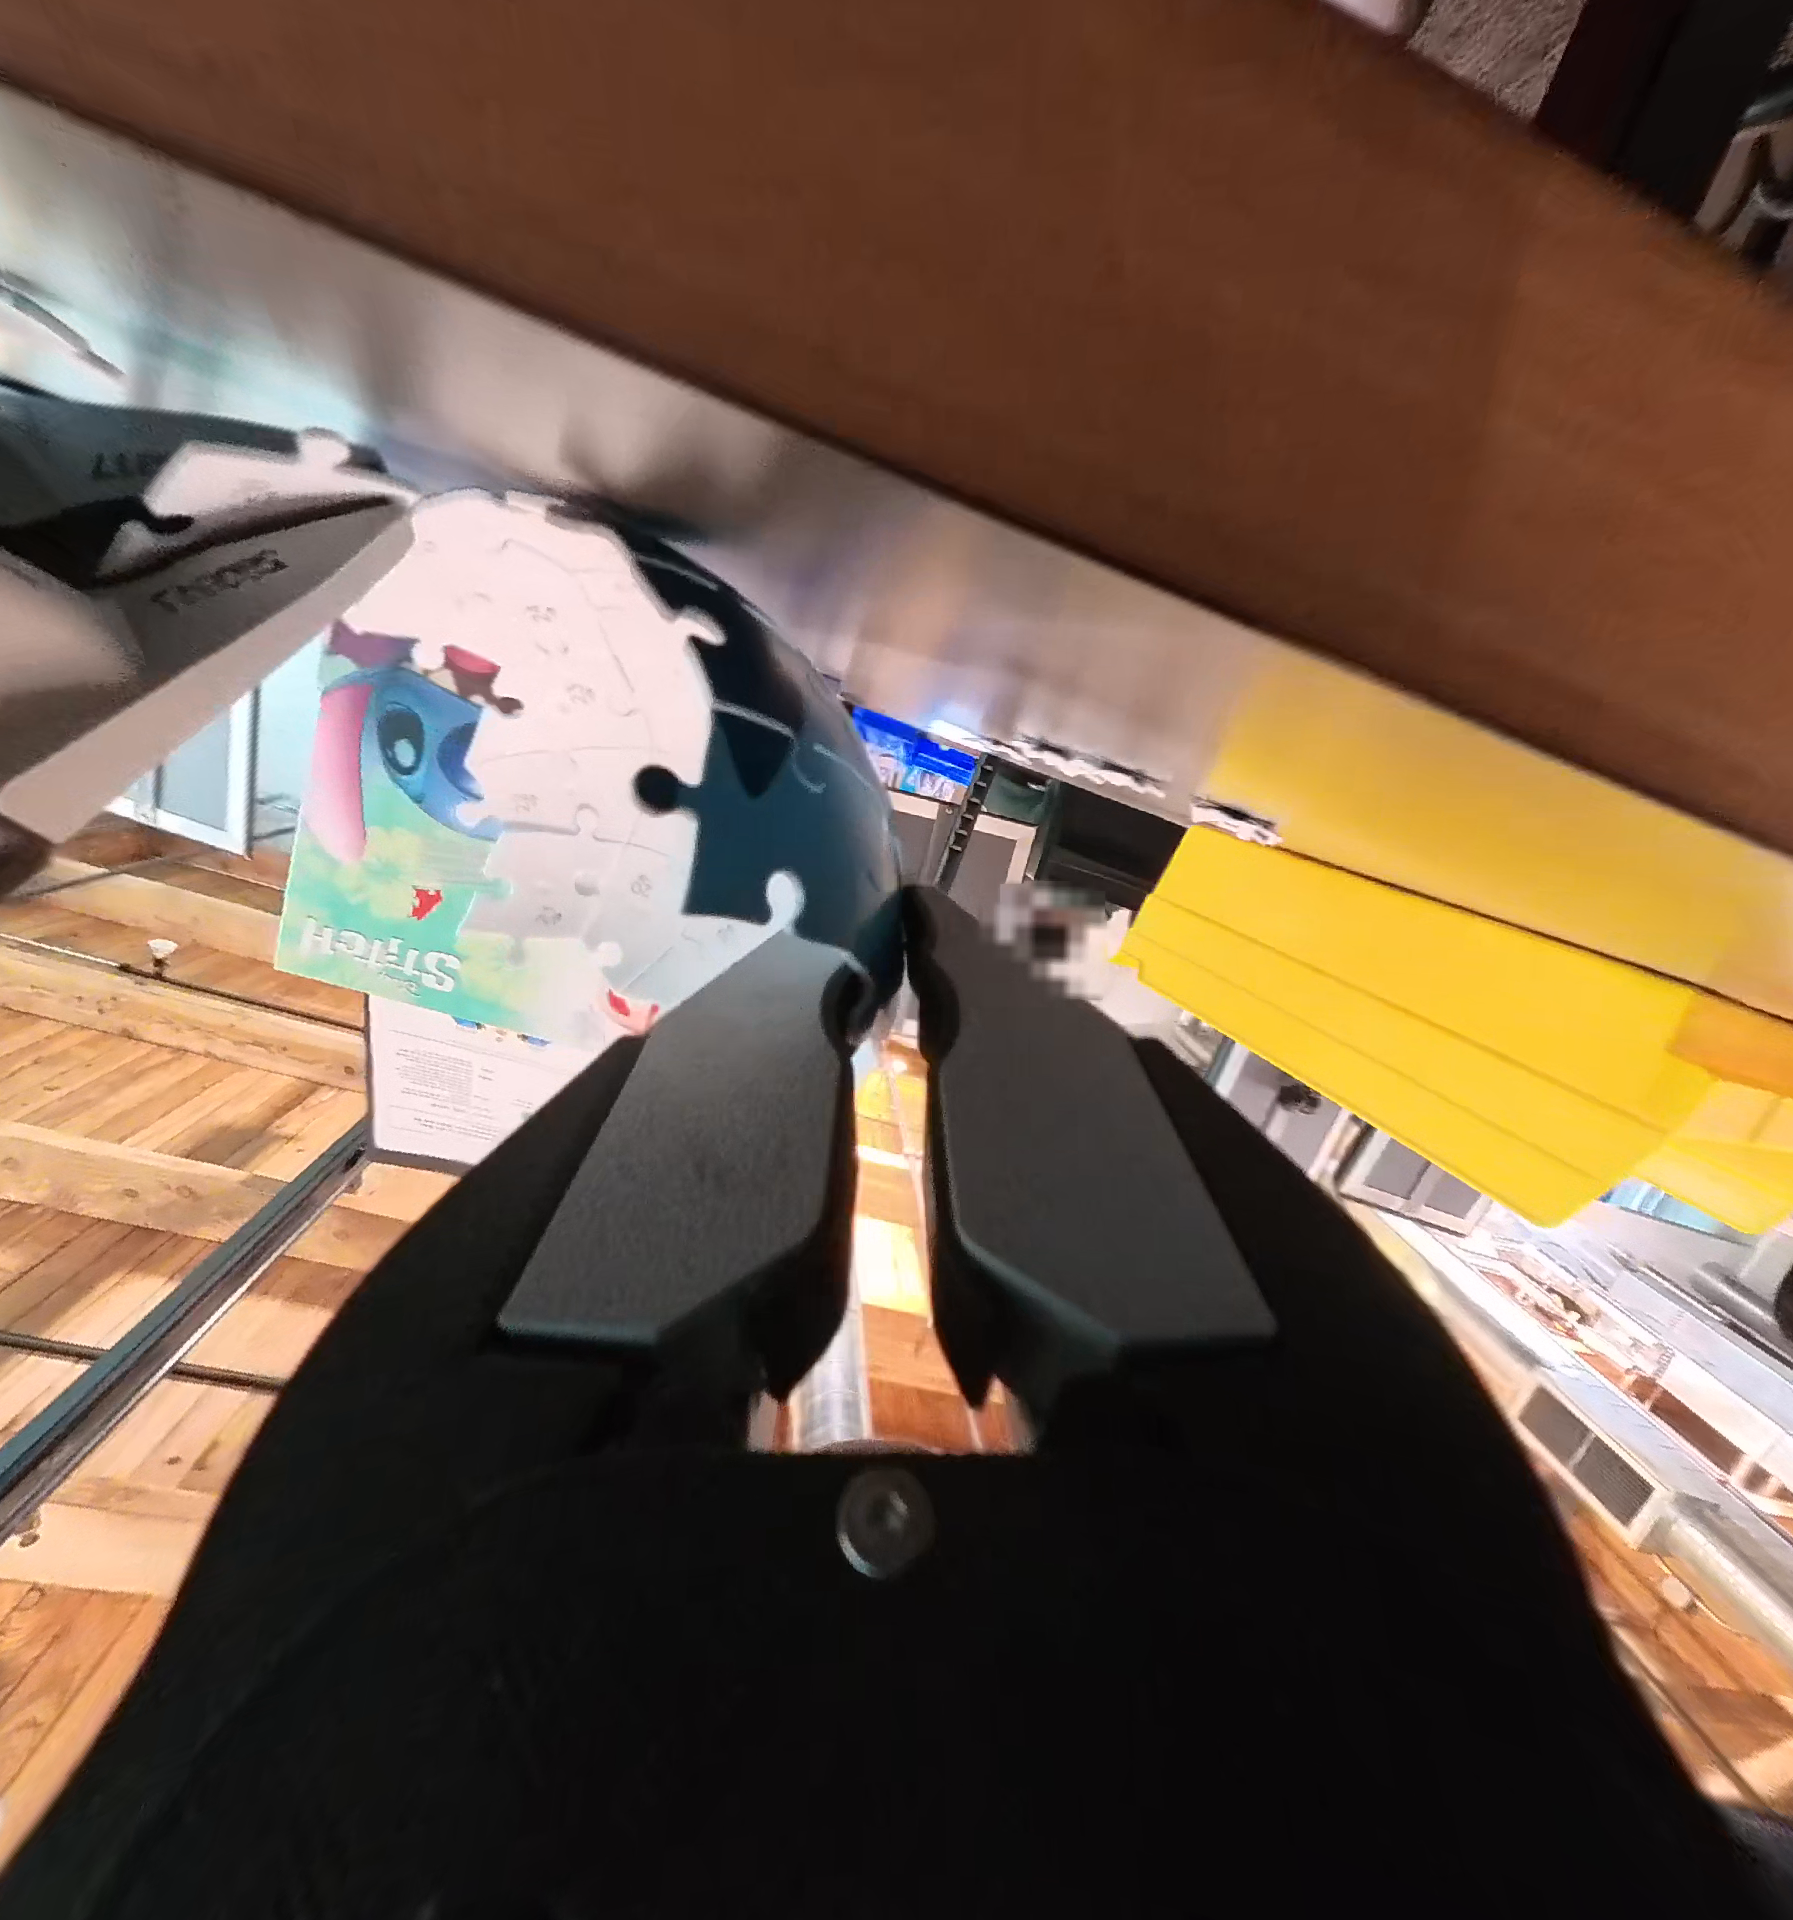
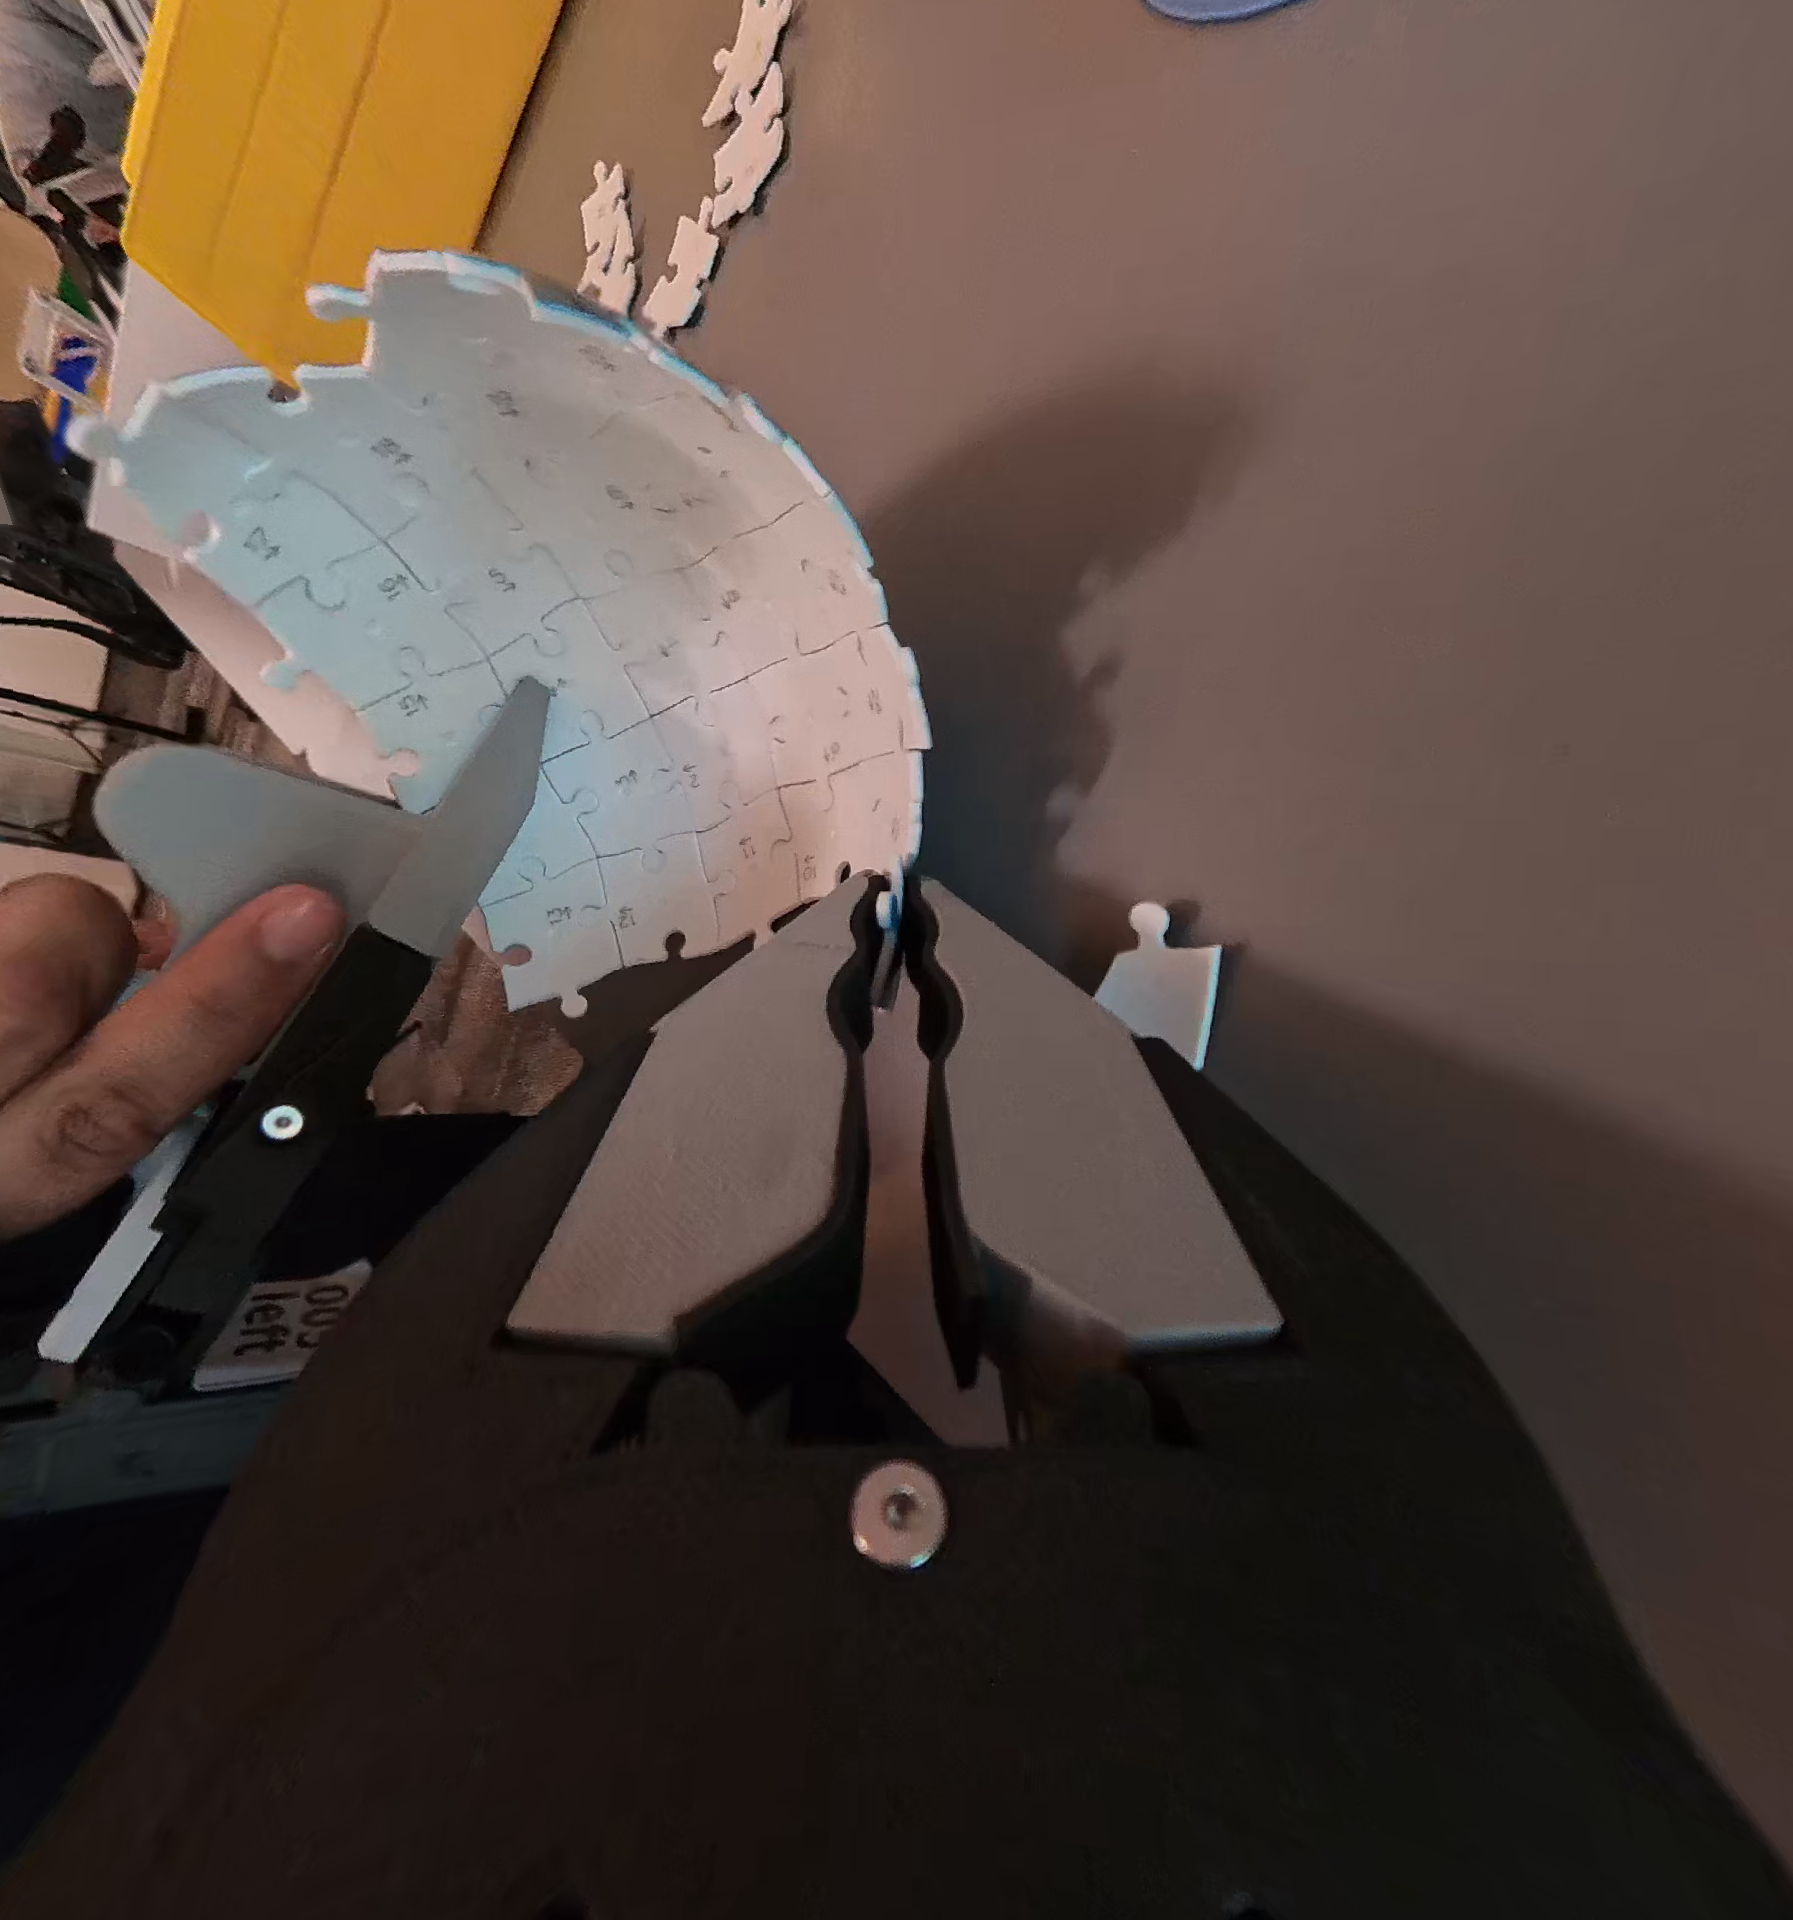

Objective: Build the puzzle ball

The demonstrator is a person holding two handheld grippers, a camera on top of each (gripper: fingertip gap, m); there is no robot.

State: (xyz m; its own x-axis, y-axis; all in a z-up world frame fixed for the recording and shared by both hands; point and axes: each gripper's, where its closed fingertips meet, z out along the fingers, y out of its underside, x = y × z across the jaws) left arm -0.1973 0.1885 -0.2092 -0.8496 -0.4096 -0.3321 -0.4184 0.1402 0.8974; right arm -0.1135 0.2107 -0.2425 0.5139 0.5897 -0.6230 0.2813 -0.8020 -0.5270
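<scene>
The half-built puzzle ball (image 2: 601,623) is a curved shell of joined pieces, white inside and dark outside, held in the air above the table. In the left wrist view the puzzle ball (image 1: 580,727) is ahead, and my left gripper (image 1: 887,935) is shut on its dark rim. In the right wrist view the left gripper's grey finger (image 2: 476,810) lies inside the shell, with a person's hand (image 2: 92,1018) behind it. My right gripper (image 2: 887,914) is shut on a thin white puzzle piece (image 2: 884,951) at the shell's lower rim. The right gripper also shows in the left wrist view (image 1: 196,582).
Loose white pieces (image 2: 736,135) lie on the brown table (image 2: 1443,520), and one more piece (image 2: 1167,977) lies beside my right gripper. Yellow bins (image 1: 1443,987) stand at the table's edge, also in the right wrist view (image 2: 300,156). A printed cartoon card (image 1: 372,831) stands behind the shell. One gripper's finger ends stand about 10 cm off the other's.
</scene>
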